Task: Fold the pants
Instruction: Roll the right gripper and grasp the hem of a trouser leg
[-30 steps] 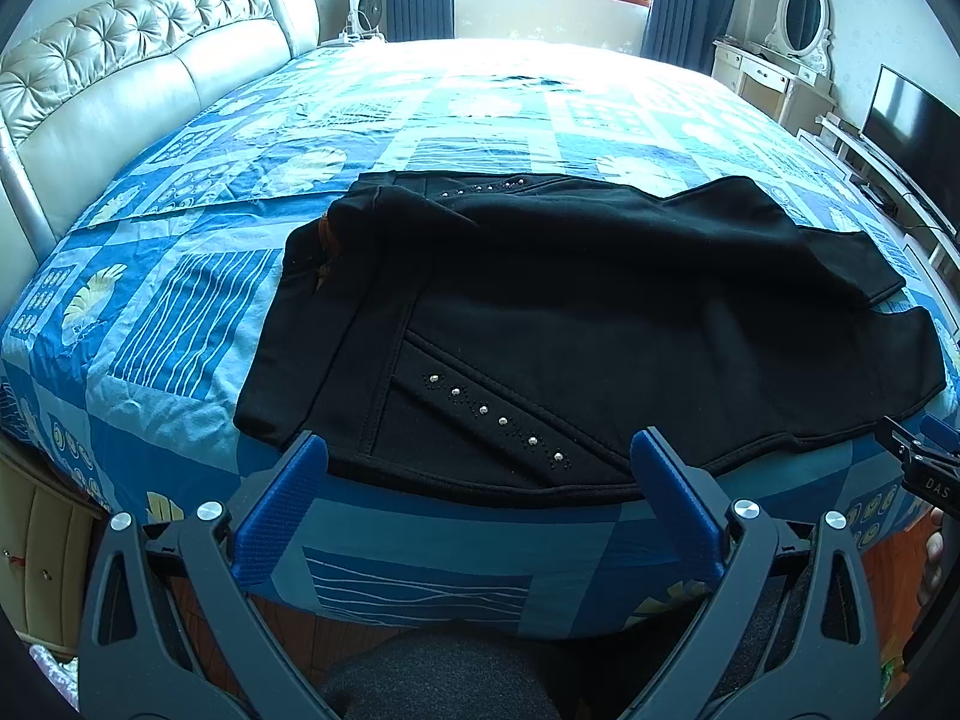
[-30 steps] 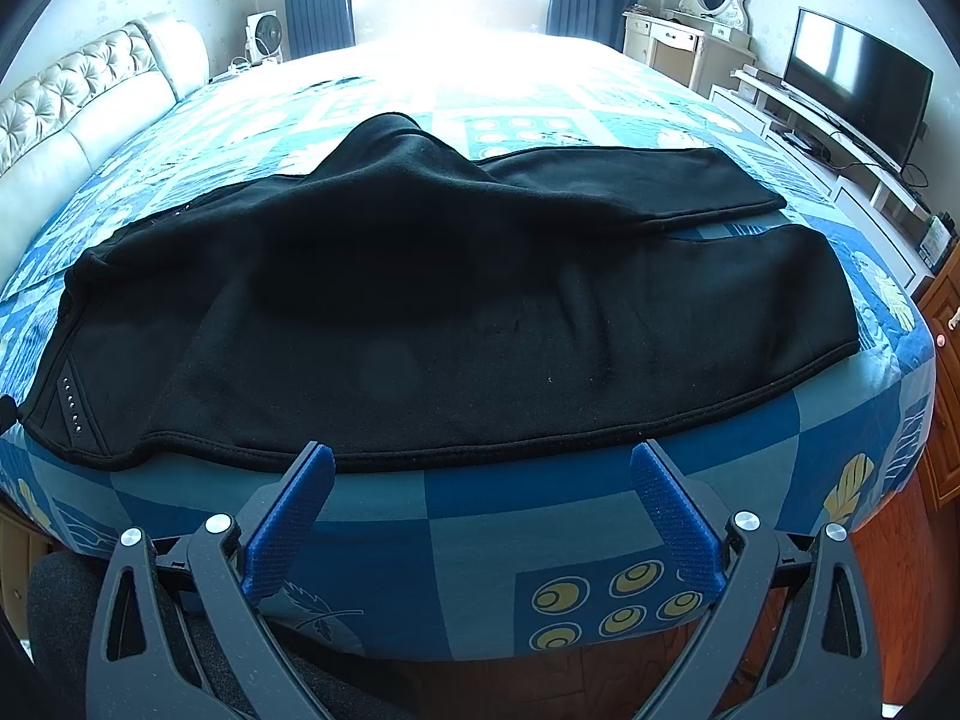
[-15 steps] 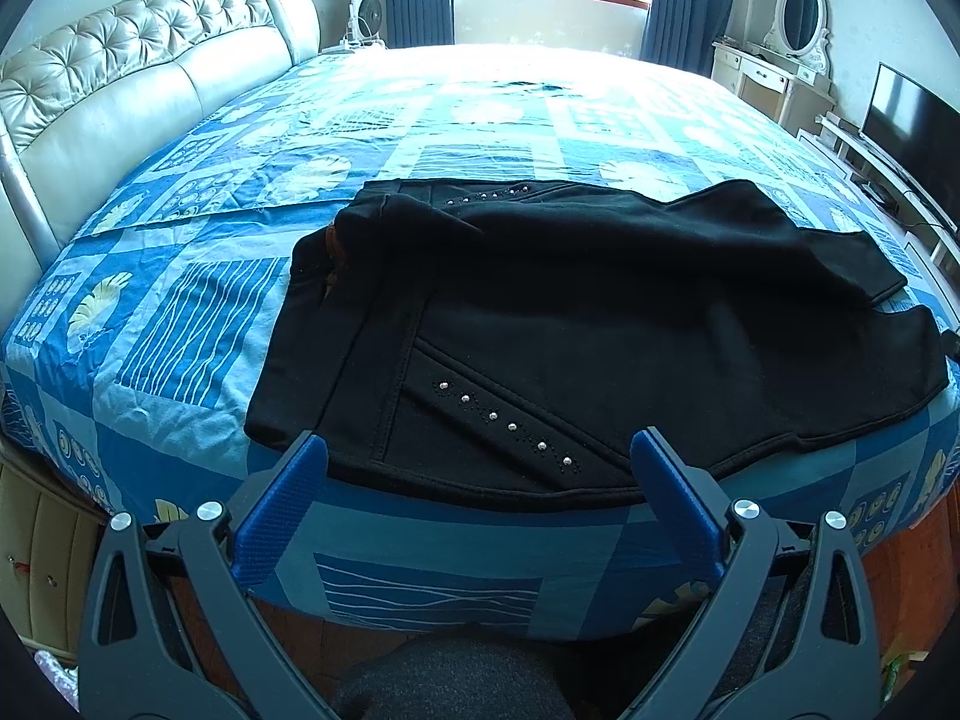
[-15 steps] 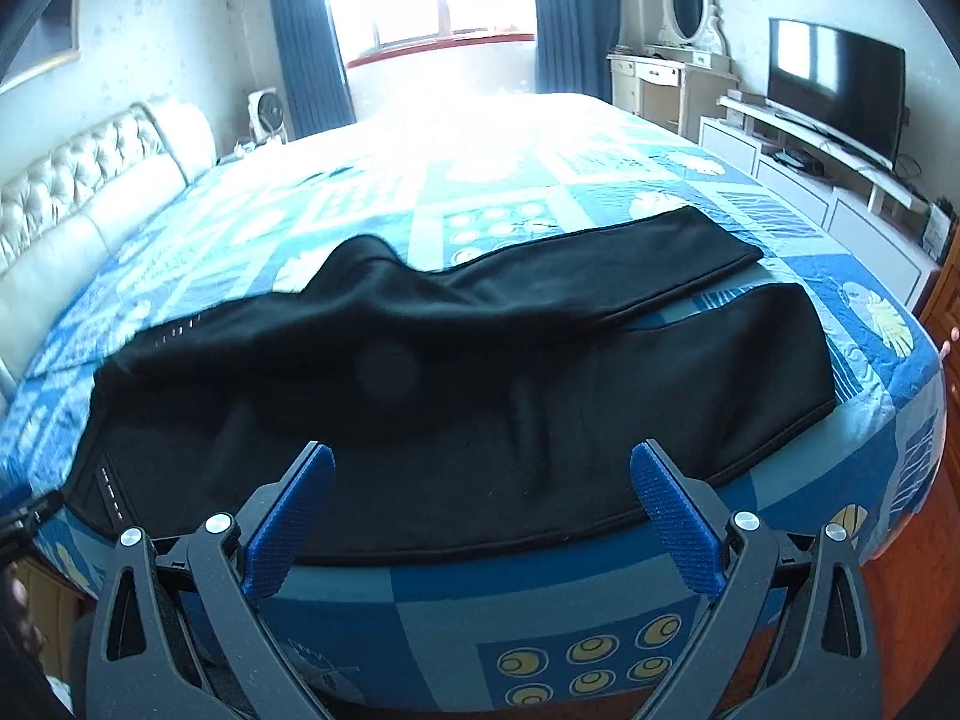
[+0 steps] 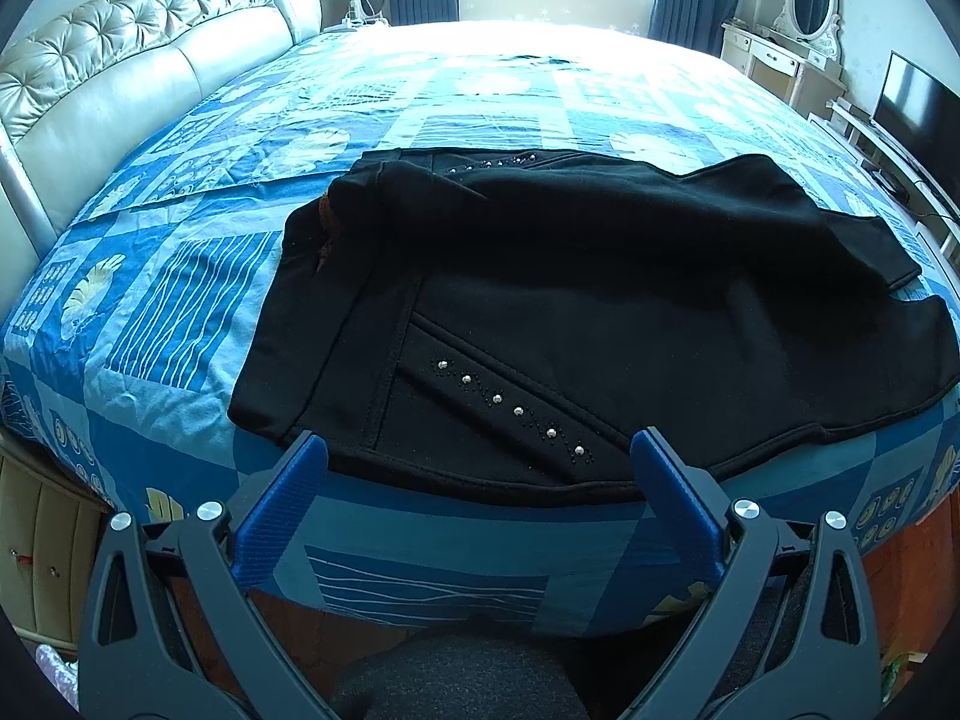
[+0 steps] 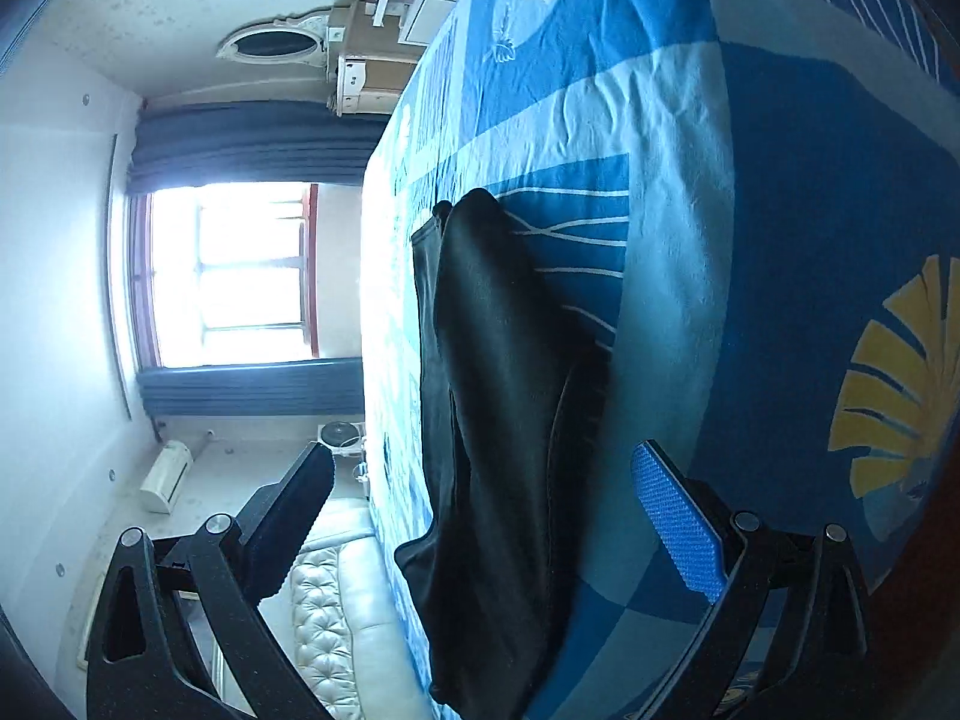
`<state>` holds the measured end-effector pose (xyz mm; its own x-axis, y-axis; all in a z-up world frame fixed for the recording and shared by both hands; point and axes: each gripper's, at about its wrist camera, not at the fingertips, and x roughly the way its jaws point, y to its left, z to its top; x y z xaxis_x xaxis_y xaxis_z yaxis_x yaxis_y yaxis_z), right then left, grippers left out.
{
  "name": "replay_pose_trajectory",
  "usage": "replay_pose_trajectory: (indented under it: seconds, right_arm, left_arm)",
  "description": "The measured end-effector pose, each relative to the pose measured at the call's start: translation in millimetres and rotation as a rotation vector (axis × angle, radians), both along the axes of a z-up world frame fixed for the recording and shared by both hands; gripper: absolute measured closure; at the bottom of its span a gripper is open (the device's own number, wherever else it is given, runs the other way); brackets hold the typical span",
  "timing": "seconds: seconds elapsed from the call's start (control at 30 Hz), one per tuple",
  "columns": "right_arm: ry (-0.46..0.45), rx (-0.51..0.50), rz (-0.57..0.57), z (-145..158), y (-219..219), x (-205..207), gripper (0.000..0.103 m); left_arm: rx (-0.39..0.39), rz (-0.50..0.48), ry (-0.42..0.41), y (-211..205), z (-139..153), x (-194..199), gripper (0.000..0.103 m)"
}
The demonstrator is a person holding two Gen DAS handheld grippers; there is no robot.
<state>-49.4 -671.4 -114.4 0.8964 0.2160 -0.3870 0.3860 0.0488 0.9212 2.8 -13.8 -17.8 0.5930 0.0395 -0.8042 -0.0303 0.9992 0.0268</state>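
Observation:
Black pants (image 5: pixel 588 312) lie spread across the blue patterned bed, waistband to the left and legs running right, with a line of silver studs (image 5: pixel 510 408) along the near pocket. My left gripper (image 5: pixel 477 465) is open just short of the near hem, nothing between its blue pads. The right wrist view is rolled onto its side: the pants (image 6: pixel 498 420) appear as a dark strip seen along the bed's edge. My right gripper (image 6: pixel 480 480) is open, its jaws either side of the cloth's near end in the image; whether they touch it I cannot tell.
The bedspread (image 5: pixel 180 312) hangs over the near bed edge. A tufted cream headboard (image 5: pixel 120 78) stands at the left. A dresser with mirror (image 5: pixel 792 30) and a TV (image 5: pixel 918 108) stand on the right. Window and curtains (image 6: pixel 228 276) lie beyond the bed.
The right gripper has swung round to the leg end of the bed and rolled sideways, now close to the bedspread. The left gripper rose slightly and stays open.

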Motion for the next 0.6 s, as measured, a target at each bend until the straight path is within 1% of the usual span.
replay_pose_trajectory:
  seconds: [0.07, 0.17, 0.2, 0.23, 0.27, 0.3, 0.33, 0.37, 0.4, 0.43, 0.53, 0.6]
  right_arm:
    - [-0.008, 0.004, -0.016, -7.8, 1.4, 11.0, 0.005]
    - [-0.065, 0.032, -0.056, -7.8, -1.6, 23.3, 0.005]
    - [-0.067, 0.040, -0.074, -8.2, -5.0, 26.0, 0.009]
    - [-0.054, 0.054, -0.085, -8.8, -10.4, 27.8, 0.019]
    - [-0.031, 0.069, -0.091, -12.8, -11.6, 31.1, 0.026]
    - [-0.009, 0.075, -0.097, -14.7, -13.8, 31.3, 0.040]
    - [0.000, 0.072, -0.098, -16.0, -16.7, 32.0, 0.062]
    - [-0.006, 0.061, -0.095, -15.2, -19.0, 32.7, 0.069]
    - [-0.006, 0.036, -0.086, -11.9, -21.0, 33.6, 0.078]
    - [0.007, -0.003, -0.073, -6.8, -21.6, 33.3, 0.084]
    - [0.016, -0.150, -0.018, 18.0, -18.7, 34.7, 0.087]
    - [0.021, -0.247, 0.002, 35.9, -15.9, 30.7, 0.087]
  left_arm:
    - [0.006, 0.013, 0.016, 1.5, -5.3, 1.9, 0.002]
    - [0.004, 0.033, 0.040, 6.4, -11.9, 3.6, 0.002]
    - [0.006, 0.038, 0.045, 8.2, -13.7, 4.0, 0.002]
    - [0.010, 0.044, 0.049, 9.6, -15.0, 4.2, 0.002]
    - [0.013, 0.050, 0.052, 10.7, -15.9, 4.5, 0.002]
    - [0.015, 0.055, 0.055, 12.0, -16.6, 4.5, 0.002]
    - [0.016, 0.059, 0.057, 13.1, -17.0, 4.6, 0.002]
    - [0.019, 0.062, 0.058, 13.9, -17.1, 4.8, 0.002]
    - [0.023, 0.064, 0.058, 14.2, -17.1, 4.8, 0.002]
    - [0.028, 0.065, 0.059, 14.5, -17.3, 4.9, 0.002]
    - [0.034, 0.066, 0.064, 13.8, -18.0, 6.2, 0.002]
    - [0.040, 0.067, 0.066, 12.8, -18.9, 7.1, 0.002]
